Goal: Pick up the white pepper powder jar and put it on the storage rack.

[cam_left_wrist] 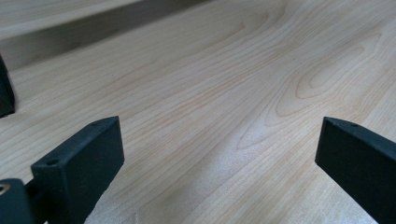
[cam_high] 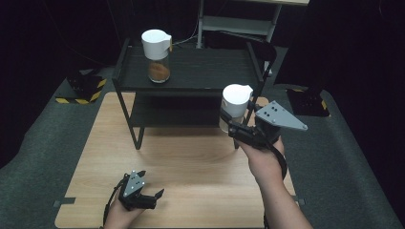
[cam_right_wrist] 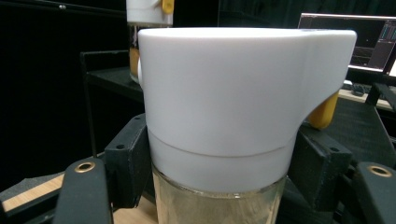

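So the wooden worktop (cam_high: 191, 167) has this black two-level shelf rack (cam_high: 191, 83) sitting at the far end, and one glass jar with a white lid (cam_high: 156, 56) and brownish stuff inside is parked on the top shelf, near its left side. My guess is the rack is where these jars live, since the second jar (cam_high: 235, 107) I'm carrying is the same kind: white pour-spout cap, little yellow tab, pale contents. I've got it up off the worktop near the rack's right front leg, upright so nothing spills. My right tool (cam_high: 241, 131) is clamped on it just below the cap, jaws hugging the jar on either side, which seems like the safest grab since the cap's lip stops it sliding down. My left tool (cam_high: 145, 198) is just resting low at the near edge, jaws spread wide with nothing in them, out of the way.
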`<state>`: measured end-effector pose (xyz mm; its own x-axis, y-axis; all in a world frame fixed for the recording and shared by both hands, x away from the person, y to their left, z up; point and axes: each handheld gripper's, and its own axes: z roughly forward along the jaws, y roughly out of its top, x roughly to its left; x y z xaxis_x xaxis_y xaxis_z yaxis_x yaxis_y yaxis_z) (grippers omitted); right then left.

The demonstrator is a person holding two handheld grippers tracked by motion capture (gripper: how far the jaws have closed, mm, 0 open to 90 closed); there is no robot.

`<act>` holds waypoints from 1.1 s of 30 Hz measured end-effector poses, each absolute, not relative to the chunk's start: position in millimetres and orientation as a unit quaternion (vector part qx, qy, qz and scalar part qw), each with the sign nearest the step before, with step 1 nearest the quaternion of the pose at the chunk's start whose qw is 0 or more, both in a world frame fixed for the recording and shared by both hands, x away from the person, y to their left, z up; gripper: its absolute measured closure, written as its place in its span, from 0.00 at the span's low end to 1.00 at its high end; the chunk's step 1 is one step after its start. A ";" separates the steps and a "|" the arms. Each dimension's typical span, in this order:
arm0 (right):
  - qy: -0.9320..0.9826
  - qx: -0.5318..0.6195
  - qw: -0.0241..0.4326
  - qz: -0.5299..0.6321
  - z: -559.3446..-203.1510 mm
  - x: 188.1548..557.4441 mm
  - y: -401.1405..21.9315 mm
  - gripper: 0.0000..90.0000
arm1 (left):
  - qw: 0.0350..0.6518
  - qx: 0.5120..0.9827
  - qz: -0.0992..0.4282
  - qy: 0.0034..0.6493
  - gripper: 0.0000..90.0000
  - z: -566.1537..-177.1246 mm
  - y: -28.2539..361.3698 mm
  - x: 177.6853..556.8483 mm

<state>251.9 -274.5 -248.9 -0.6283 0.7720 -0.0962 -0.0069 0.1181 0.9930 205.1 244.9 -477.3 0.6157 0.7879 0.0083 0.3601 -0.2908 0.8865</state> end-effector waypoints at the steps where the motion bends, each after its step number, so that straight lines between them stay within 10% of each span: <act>1: 0.673 0.284 0.325 0.600 -246.0 253.4 -273.4 0.34 | 0.465 0.770 0.231 0.373 0.02 -477.4 245.1 205.0; 33: 0.660 0.308 0.344 0.593 -193.8 316.2 -245.9 0.34 | 0.471 0.766 0.226 0.374 0.02 -478.5 247.9 205.3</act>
<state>316.2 -245.9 -193.8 -0.5742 0.8139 -0.0882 -0.0019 0.1064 0.9943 205.3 247.9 -478.5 0.6174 0.7866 -0.0056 0.3599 -0.2761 0.8912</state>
